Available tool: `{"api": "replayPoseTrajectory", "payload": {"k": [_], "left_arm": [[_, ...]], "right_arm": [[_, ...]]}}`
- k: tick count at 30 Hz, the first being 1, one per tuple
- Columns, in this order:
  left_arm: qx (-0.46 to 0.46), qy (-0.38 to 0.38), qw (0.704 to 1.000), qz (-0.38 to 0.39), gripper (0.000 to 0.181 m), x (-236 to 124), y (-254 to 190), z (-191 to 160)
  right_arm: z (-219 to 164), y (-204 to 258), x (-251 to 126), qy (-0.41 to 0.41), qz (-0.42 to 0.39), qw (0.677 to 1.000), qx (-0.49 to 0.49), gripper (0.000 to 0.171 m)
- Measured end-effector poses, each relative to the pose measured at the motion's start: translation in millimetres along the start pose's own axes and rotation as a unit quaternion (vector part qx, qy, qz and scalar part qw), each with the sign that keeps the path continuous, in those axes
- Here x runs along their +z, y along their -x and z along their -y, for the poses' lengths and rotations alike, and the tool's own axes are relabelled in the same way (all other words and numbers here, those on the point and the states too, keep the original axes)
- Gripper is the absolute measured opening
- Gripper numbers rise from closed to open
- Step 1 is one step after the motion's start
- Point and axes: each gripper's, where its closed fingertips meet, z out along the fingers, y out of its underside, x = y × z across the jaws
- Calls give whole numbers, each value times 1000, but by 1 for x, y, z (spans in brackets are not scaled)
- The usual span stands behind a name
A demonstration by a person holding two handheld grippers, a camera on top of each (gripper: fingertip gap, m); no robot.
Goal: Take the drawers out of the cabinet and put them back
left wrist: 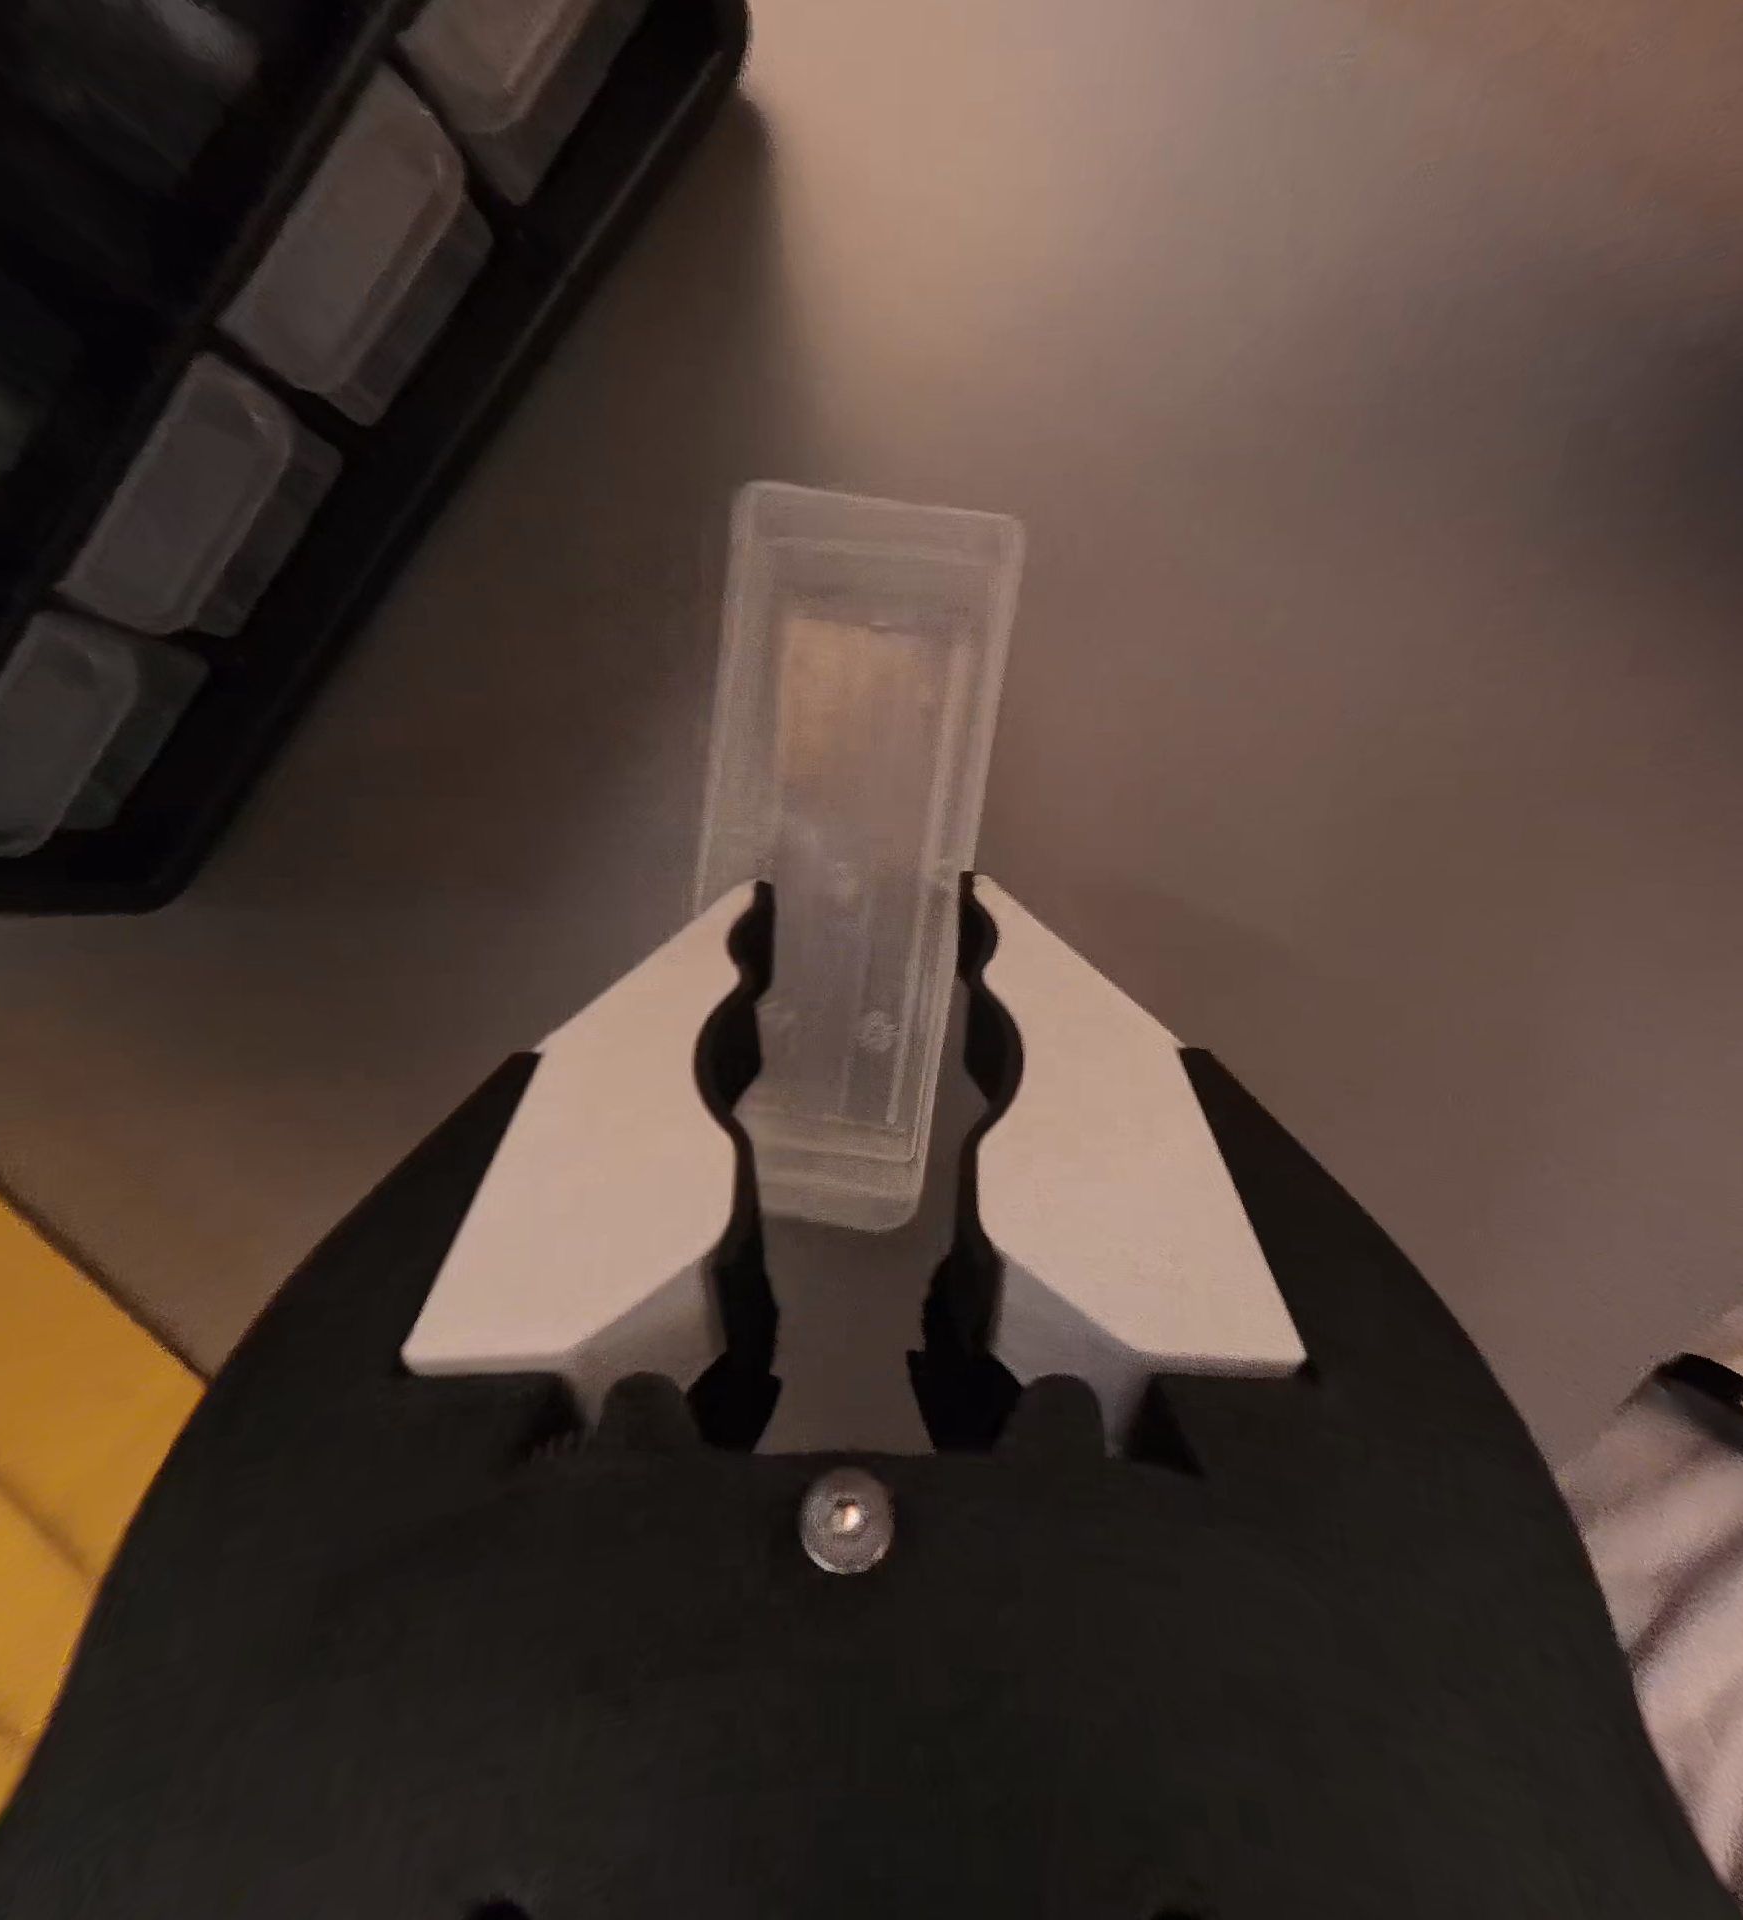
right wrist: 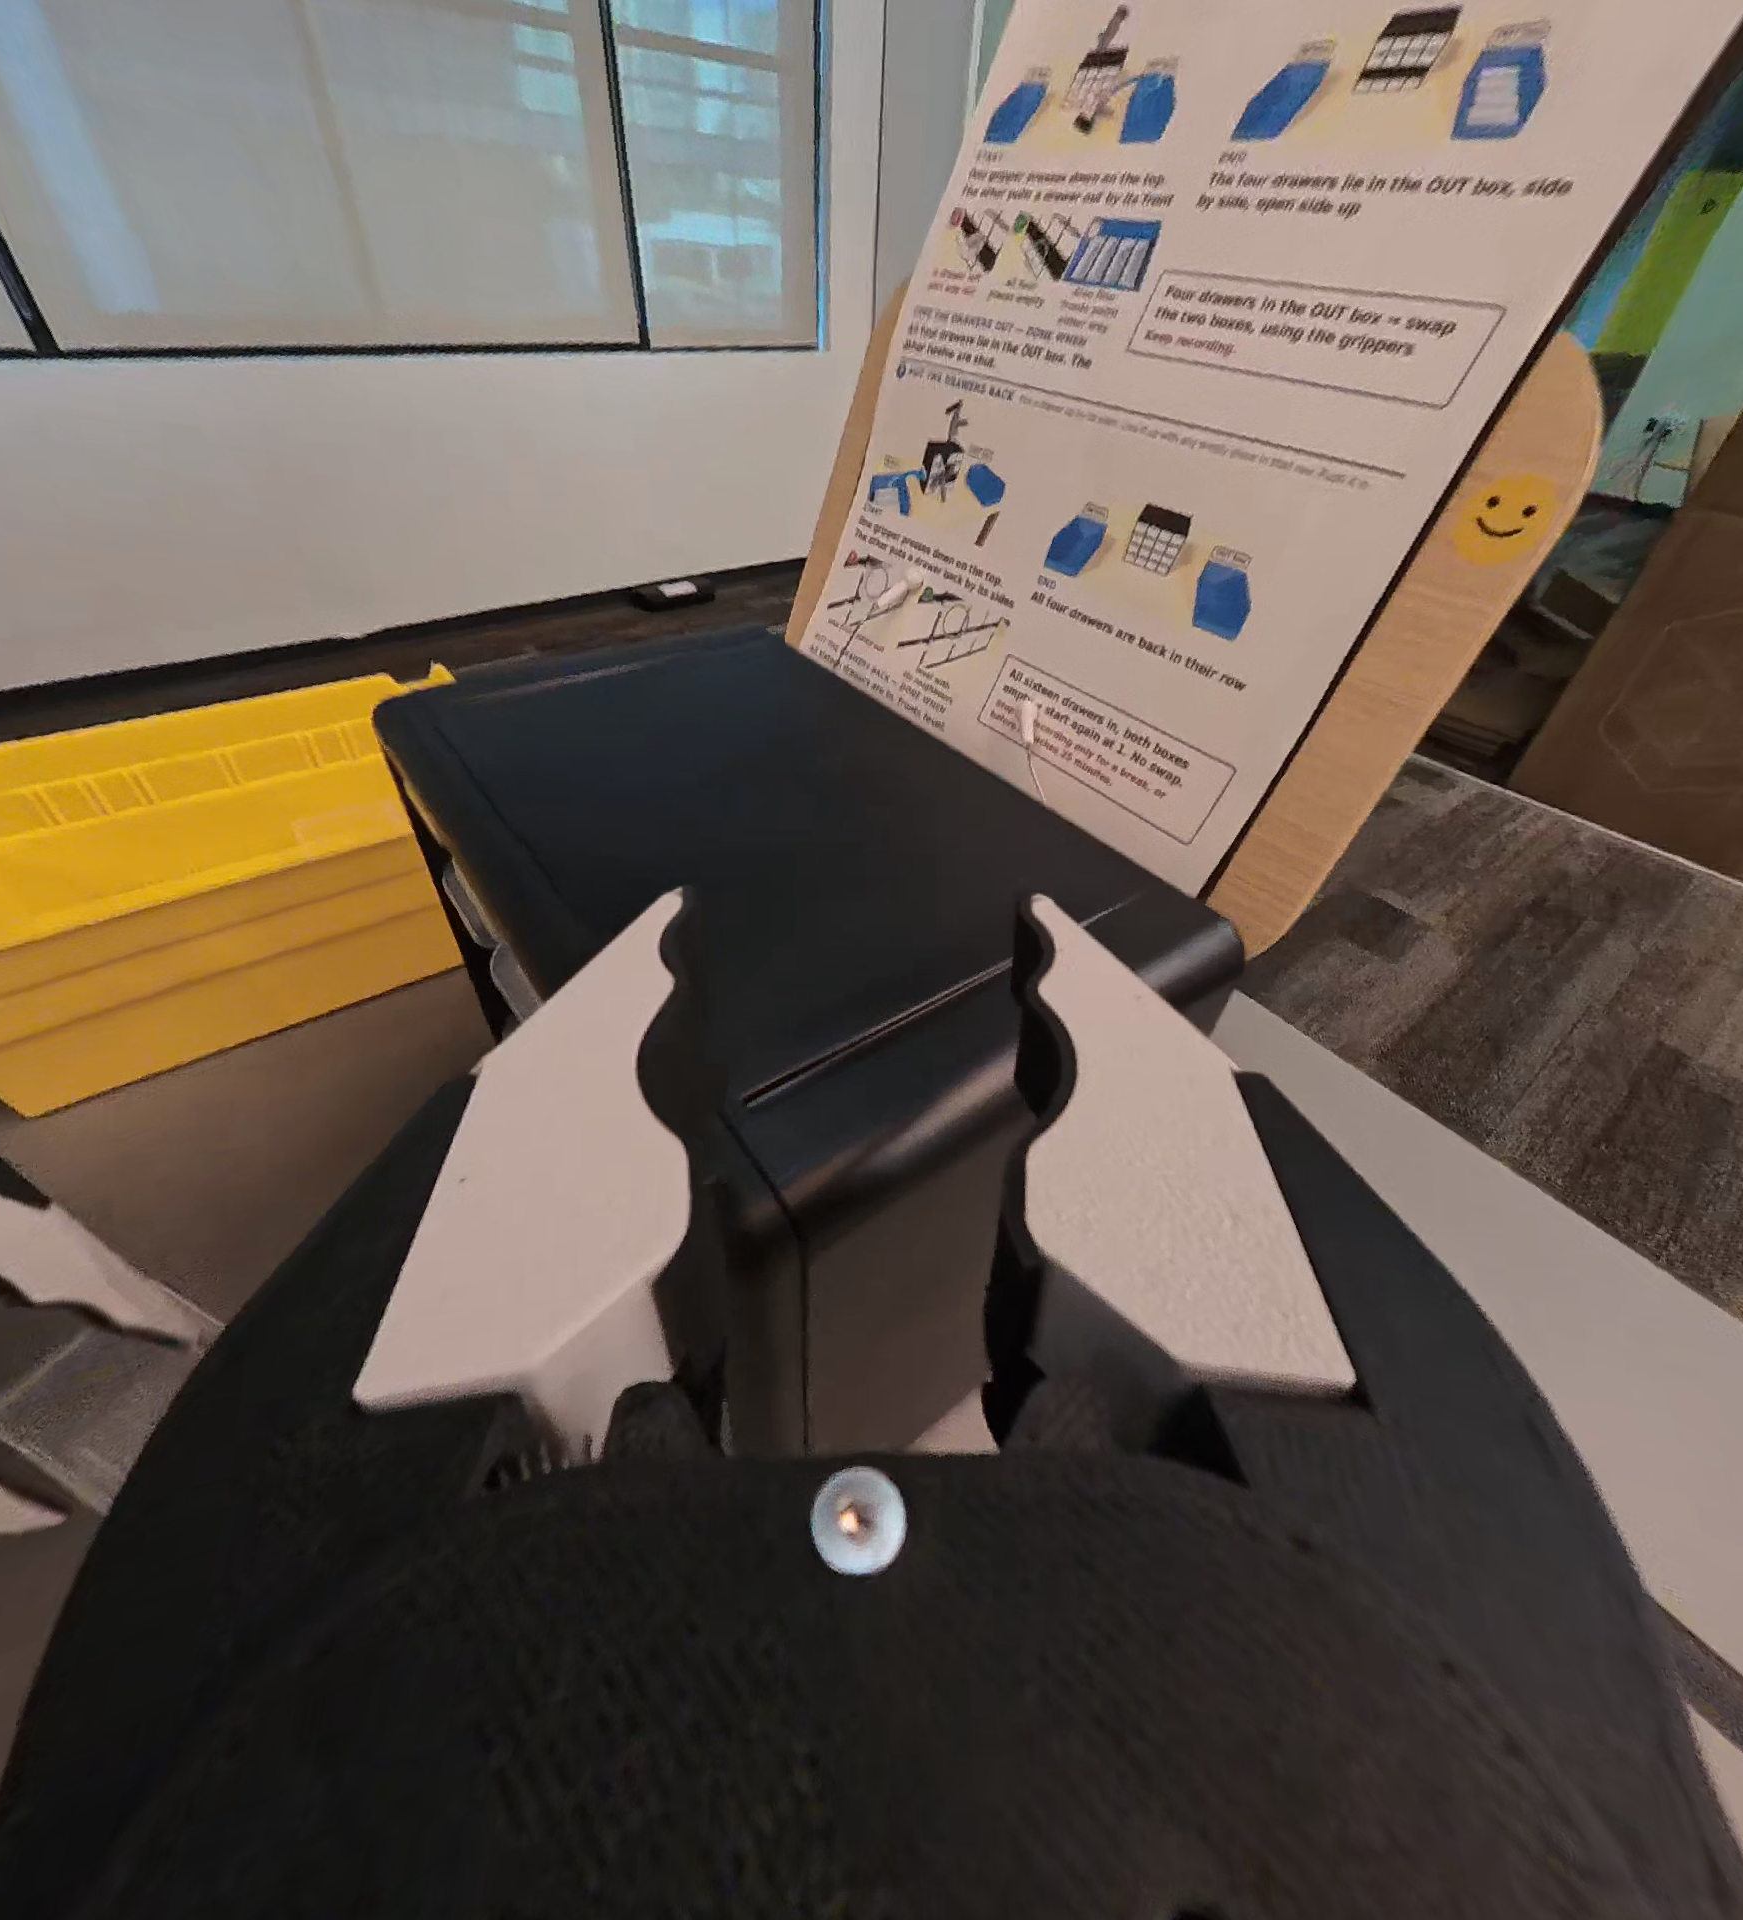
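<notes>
My left gripper (left wrist: 865,894) is shut on a clear plastic drawer (left wrist: 862,727). It grips the drawer by its long sides and holds it above the grey table (left wrist: 1314,571), the drawer pointing away from me. The black cabinet (left wrist: 524,301) is at the upper left, with several translucent drawers (left wrist: 192,488) seated in its front. In the right wrist view, my right gripper (right wrist: 851,914) is open, and its fingers straddle the near top corner of the cabinet (right wrist: 794,810). The left gripper also shows in this view (right wrist: 15,1351), at the lower left.
A yellow bin (right wrist: 171,883) stands left of the cabinet and shows at the lower left of the left wrist view (left wrist: 5,1403). An instruction board (right wrist: 1210,436) leans behind the cabinet. A person's light sleeve (left wrist: 1729,1558) is at the right. Carpet and a cardboard box (right wrist: 1698,675) lie beyond the table's right edge.
</notes>
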Motion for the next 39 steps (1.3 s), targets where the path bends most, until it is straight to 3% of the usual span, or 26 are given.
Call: {"api": "replayPoseTrajectory", "payload": {"k": [1, 2, 7, 11, 13, 17, 21, 26, 31, 39], "left_arm": [[1, -21, 1000, 17, 47, -7, 5, -1], [5, -45, 998, 33, 68, -13, 9, -2], [26, -133, 990, 43, 101, -19, 18, -16], [-1, -132, 991, -24, 127, 0, 13, -23], [7, -124, 992, -22, 131, 5, 15, -22], [44, -74, 996, -11, 127, 18, 16, -28], [55, -32, 998, -3, 114, 30, 15, -36], [16, -22, 999, -38, 70, 35, 5, -37], [12, 7, 1000, -19, 65, 33, -2, -34], [-133, 22, 990, 34, 63, 10, 11, -8]], "right_arm": [[5, -1, -2, -8, 8, 1000, 1, 50], [10, -5, -4, -14, 12, 1000, -4, 42], [17, -22, -5, 2, 67, 996, -59, 0], [11, -10, 8, 24, 191, 979, -61, 0], [-5, -7, 18, 72, 219, 970, -76, 0], [-32, -1, 35, 150, 239, 953, -114, 0], [-30, 1, 39, 148, 242, 951, -122, 0], [-31, 1, 38, 145, 231, 954, -124, 0], [-31, 1, 38, 149, 224, 955, -128, 0], [-31, 1, 38, 151, 219, 955, -127, 0]]}}
